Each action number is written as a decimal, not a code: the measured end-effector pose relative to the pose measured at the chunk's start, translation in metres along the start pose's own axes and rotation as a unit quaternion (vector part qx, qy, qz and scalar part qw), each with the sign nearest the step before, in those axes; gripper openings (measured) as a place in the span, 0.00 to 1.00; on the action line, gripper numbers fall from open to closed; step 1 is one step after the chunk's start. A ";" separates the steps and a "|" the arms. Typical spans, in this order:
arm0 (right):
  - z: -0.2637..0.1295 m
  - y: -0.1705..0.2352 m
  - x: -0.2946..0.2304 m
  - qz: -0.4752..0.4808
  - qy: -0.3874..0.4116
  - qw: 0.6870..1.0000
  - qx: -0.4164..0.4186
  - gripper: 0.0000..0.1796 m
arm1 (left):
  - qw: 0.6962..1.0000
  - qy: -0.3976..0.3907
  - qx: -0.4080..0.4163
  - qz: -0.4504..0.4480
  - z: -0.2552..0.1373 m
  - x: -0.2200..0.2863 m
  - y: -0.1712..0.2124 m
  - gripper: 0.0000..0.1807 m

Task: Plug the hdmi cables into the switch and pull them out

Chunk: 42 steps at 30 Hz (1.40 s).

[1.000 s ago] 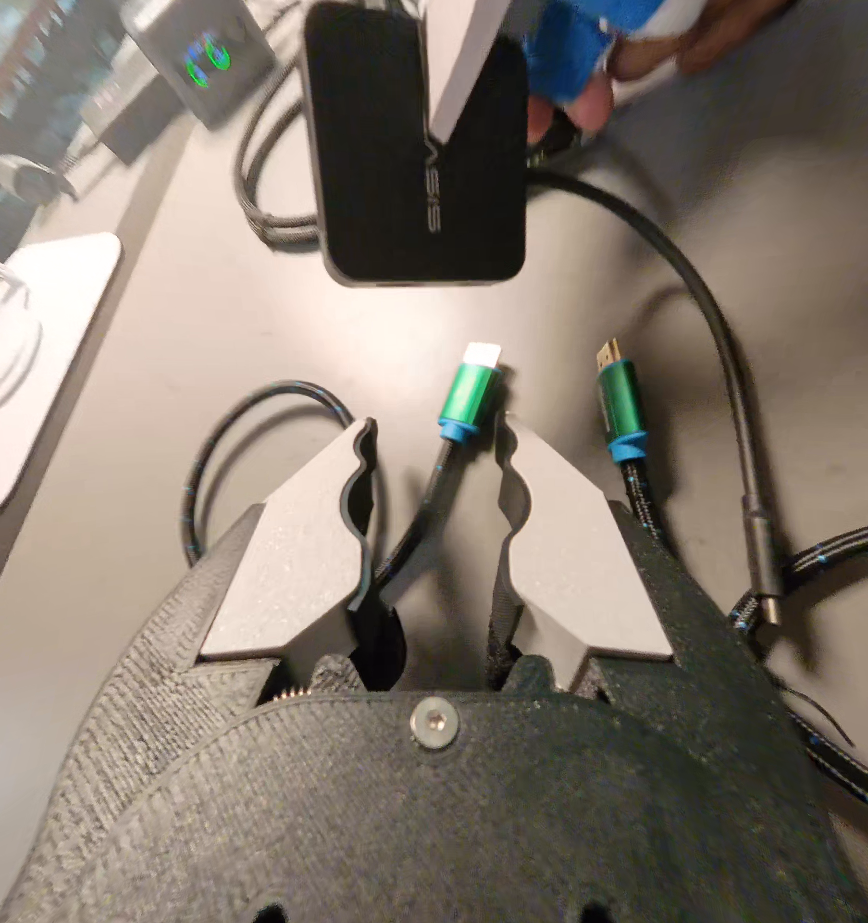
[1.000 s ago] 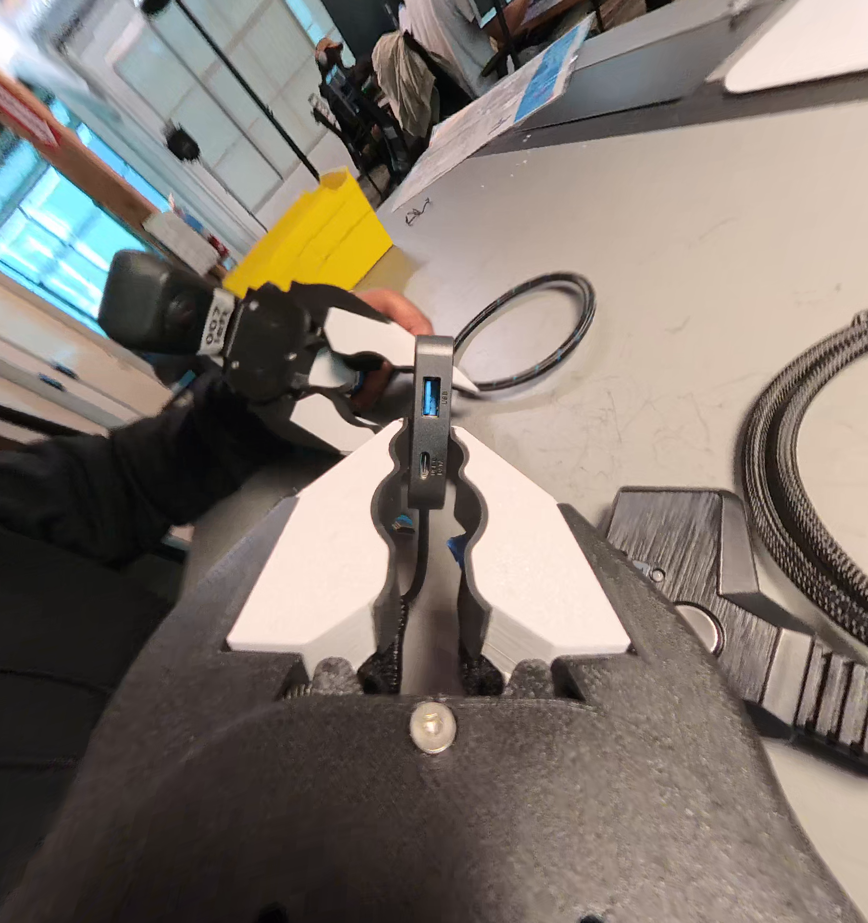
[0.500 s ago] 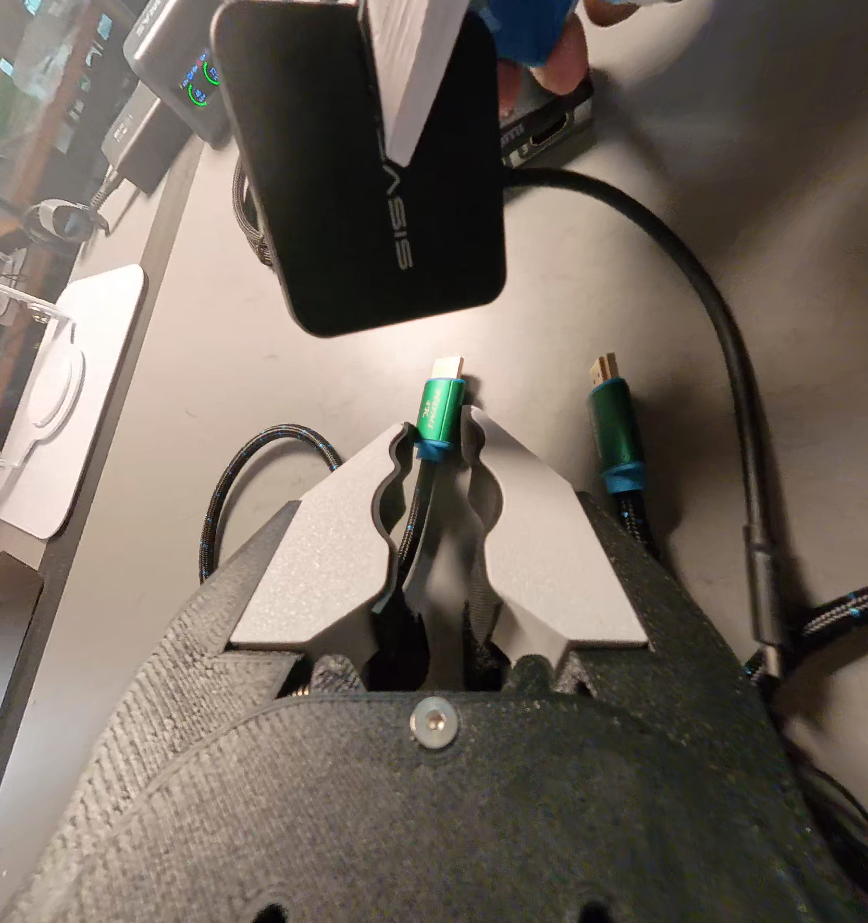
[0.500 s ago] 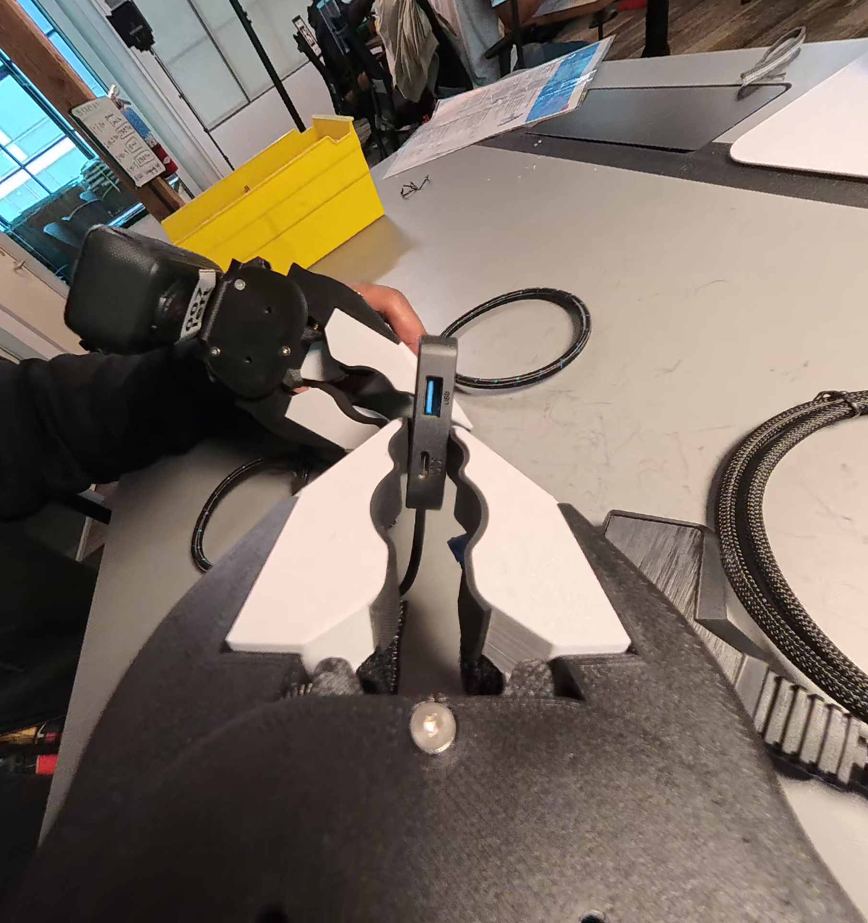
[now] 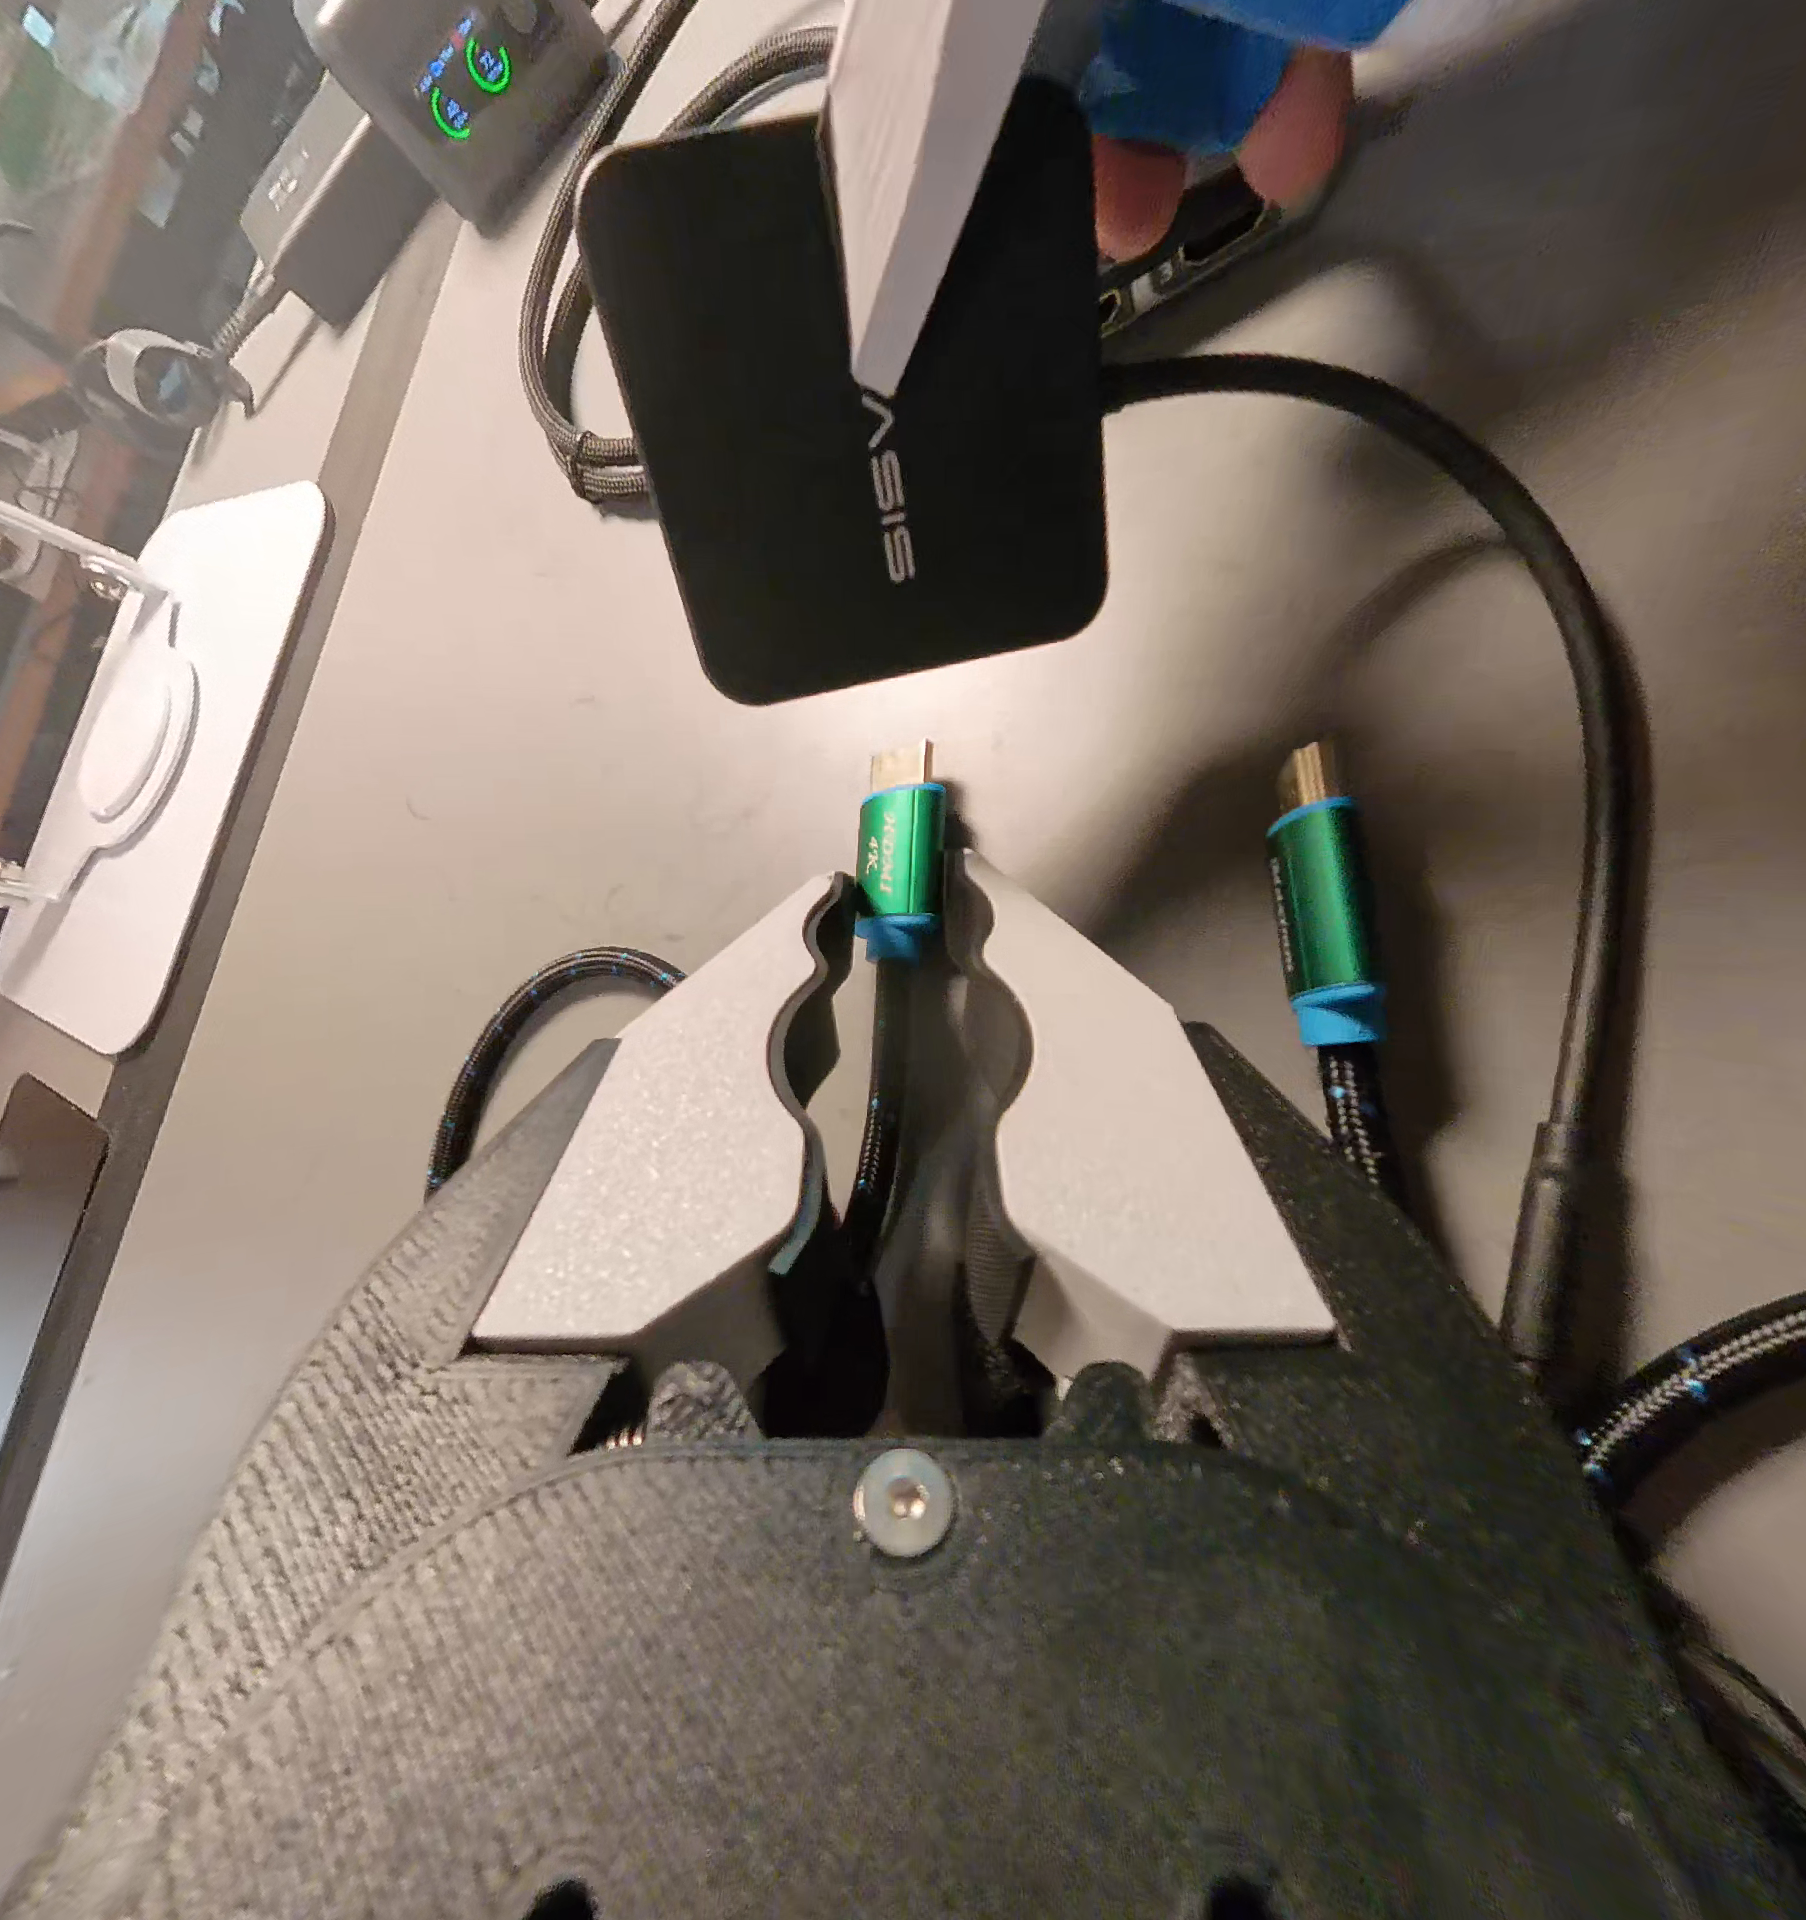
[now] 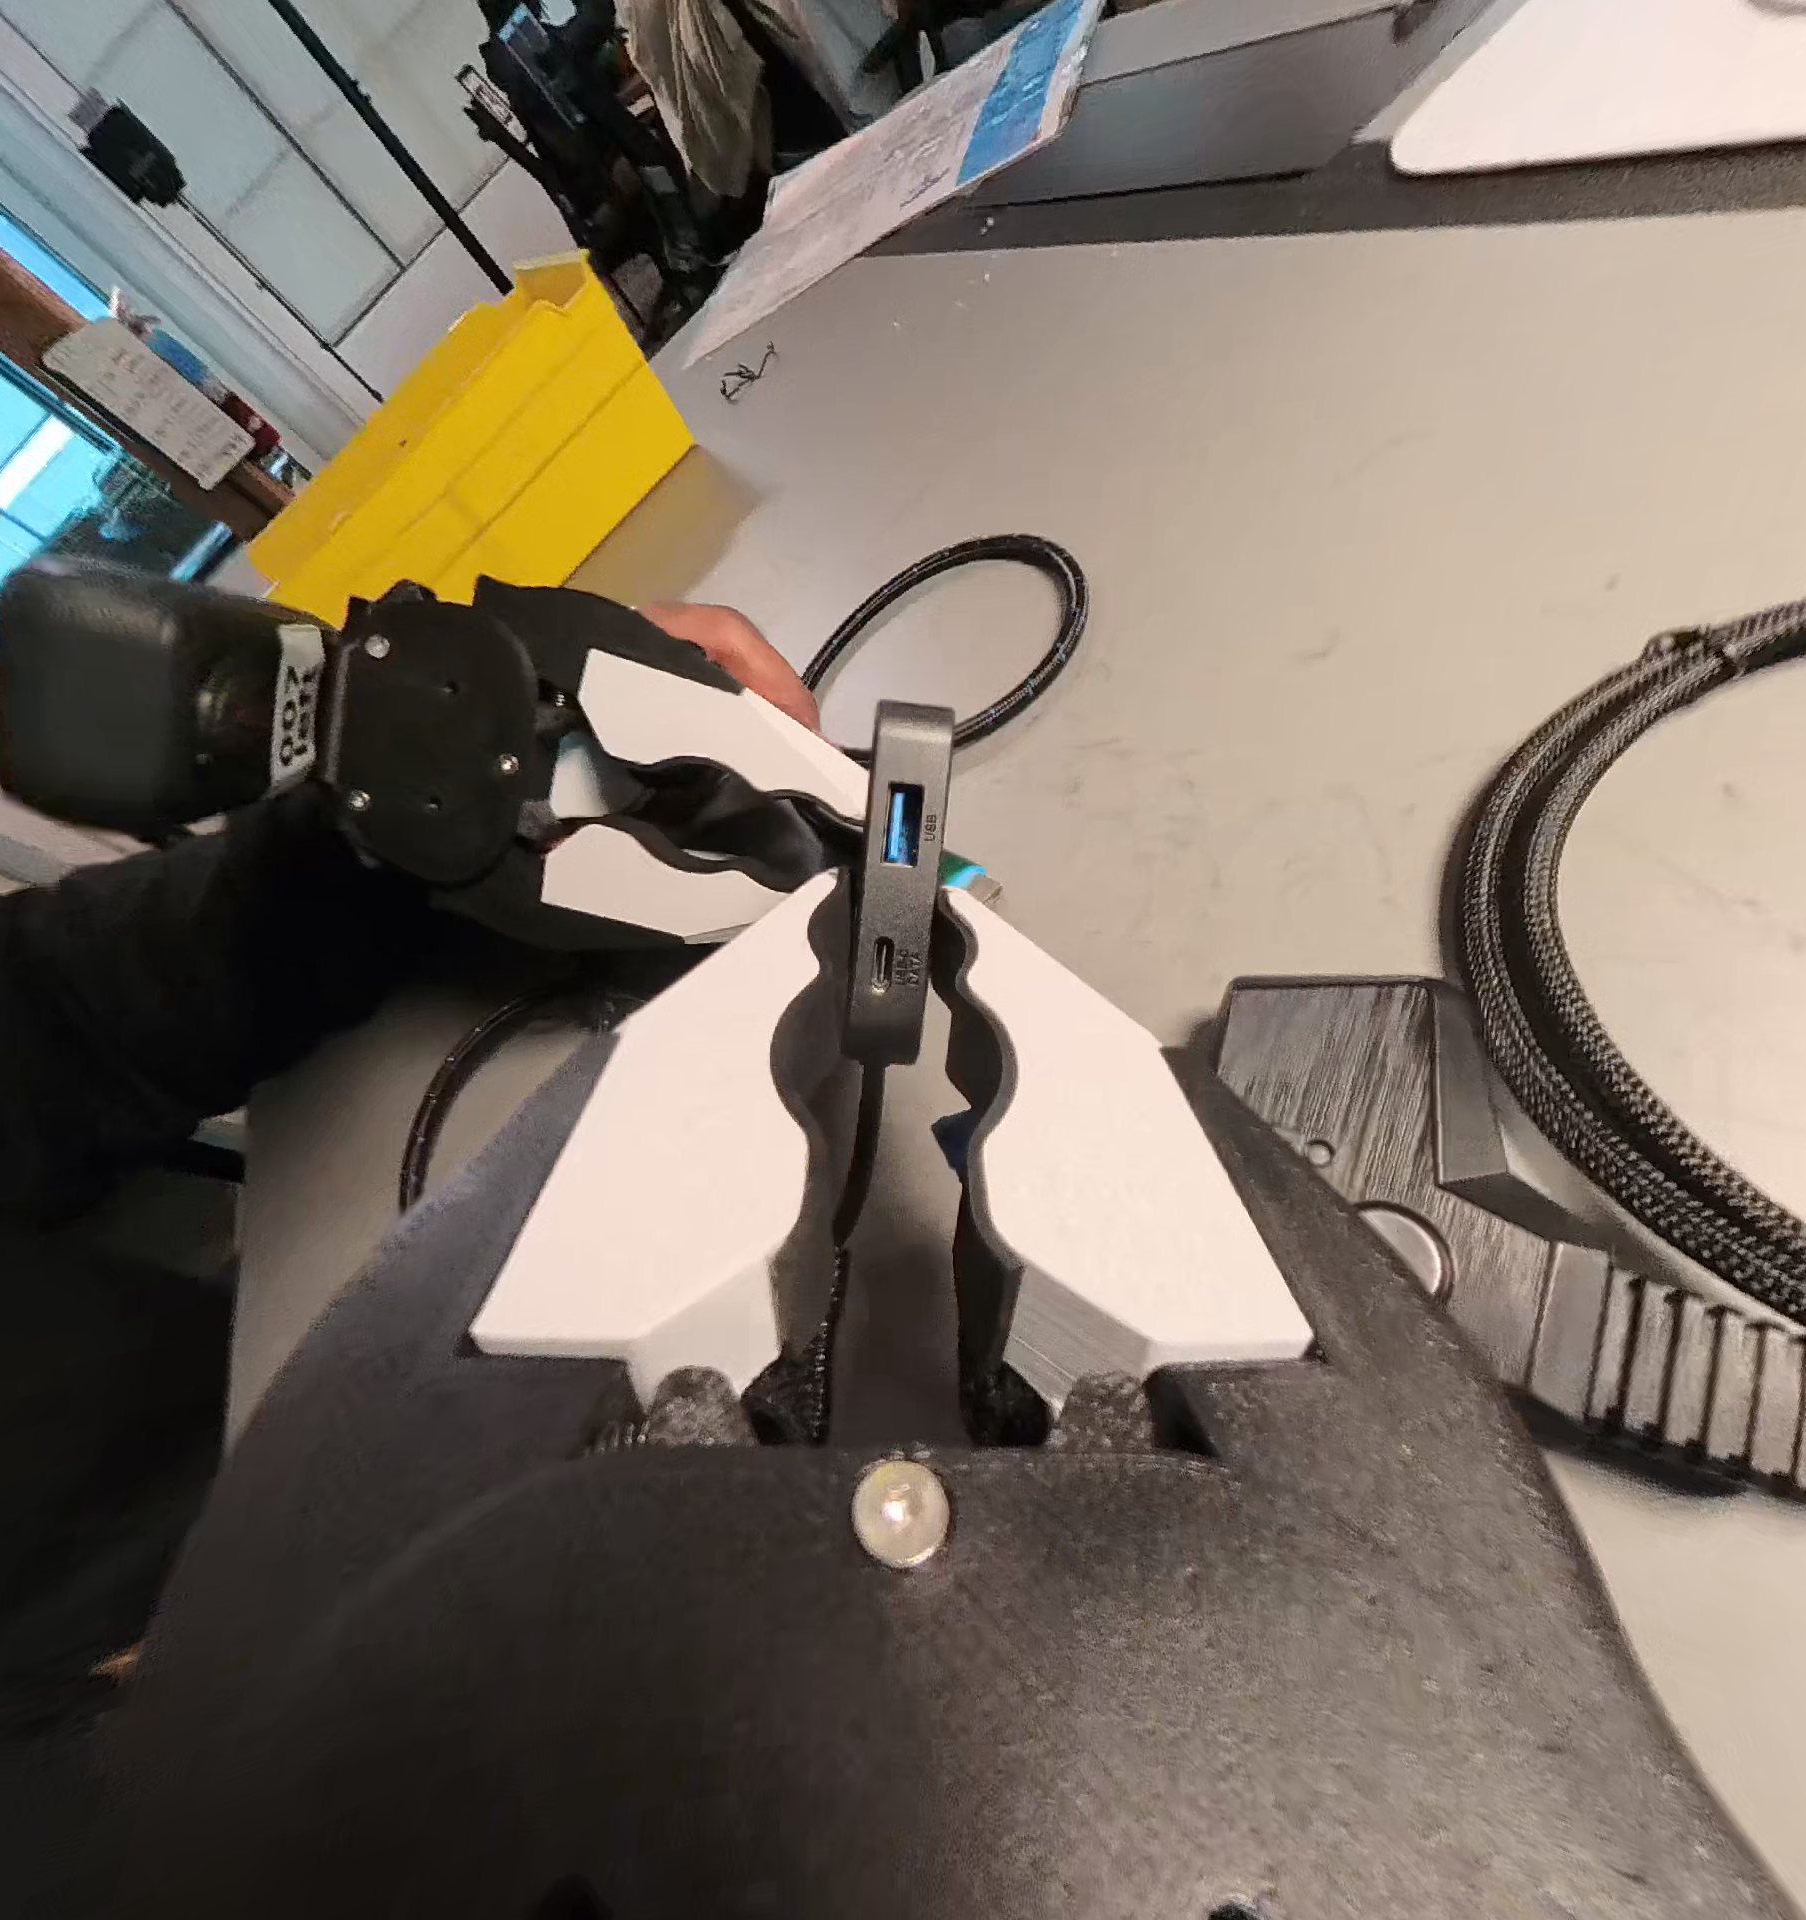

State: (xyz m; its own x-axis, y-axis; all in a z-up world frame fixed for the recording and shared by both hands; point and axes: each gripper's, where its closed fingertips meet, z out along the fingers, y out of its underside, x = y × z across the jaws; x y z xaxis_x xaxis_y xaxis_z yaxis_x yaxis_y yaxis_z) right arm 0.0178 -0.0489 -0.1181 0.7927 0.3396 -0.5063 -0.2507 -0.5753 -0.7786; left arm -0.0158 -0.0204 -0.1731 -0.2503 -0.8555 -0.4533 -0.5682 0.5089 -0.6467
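Observation:
My left gripper (image 5: pixel 899 871) is shut on the base of a green HDMI plug (image 5: pixel 901 842), whose metal tip points at the near edge of the black switch (image 5: pixel 847 416). A small gap lies between tip and switch. My right gripper (image 6: pixel 891 894) is shut on the switch (image 6: pixel 897 935) and holds it edge-on above the table; one of its fingers (image 5: pixel 920 177) shows across the switch in the left wrist view. A second green HDMI plug (image 5: pixel 1320 904) lies on the table to the right. The left gripper (image 6: pixel 670 800) shows beyond the switch in the right wrist view.
The switch's own black cable (image 5: pixel 1564 582) curves to the right. A power bank with a lit display (image 5: pixel 452 94) and a white pad (image 5: pixel 151 748) sit at the left. A yellow bin (image 6: pixel 483 457), a coiled braided cable (image 6: pixel 1564 935) and a black ribbed part (image 6: pixel 1398 1091) lie around. Spacing between my two grippers at the tips: around 7 cm.
My left gripper was open around the plug's cable a second ago; it has closed on the green plug and straightened it toward the switch. The switch has shifted in the right gripper's hold.

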 end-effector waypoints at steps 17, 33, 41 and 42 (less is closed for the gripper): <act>-0.009 -0.014 0.003 0.064 -0.024 0.997 0.046 0.08 | 0.985 -0.114 0.124 0.040 -0.026 -0.027 -0.030 0.08; -0.013 -0.020 -0.002 0.099 -0.053 0.992 0.063 0.09 | 0.980 -0.119 0.149 0.065 -0.034 -0.021 -0.039 0.07; -0.015 -0.021 -0.001 0.087 -0.049 0.993 0.065 0.11 | 0.979 -0.104 0.170 0.043 -0.039 -0.020 -0.043 0.07; -0.015 -0.021 0.001 0.086 -0.043 0.993 0.066 0.11 | 0.979 -0.103 0.174 0.039 -0.040 -0.021 -0.043 0.07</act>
State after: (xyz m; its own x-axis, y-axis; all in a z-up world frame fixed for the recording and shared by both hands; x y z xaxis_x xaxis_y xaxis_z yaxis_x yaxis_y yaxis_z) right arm 0.0320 -0.0478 -0.0963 0.6825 0.3106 -0.6616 -0.4534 -0.5300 -0.7166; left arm -0.0177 -0.0287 -0.1110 -0.0990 -0.7934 -0.6006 -0.2431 0.6045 -0.7586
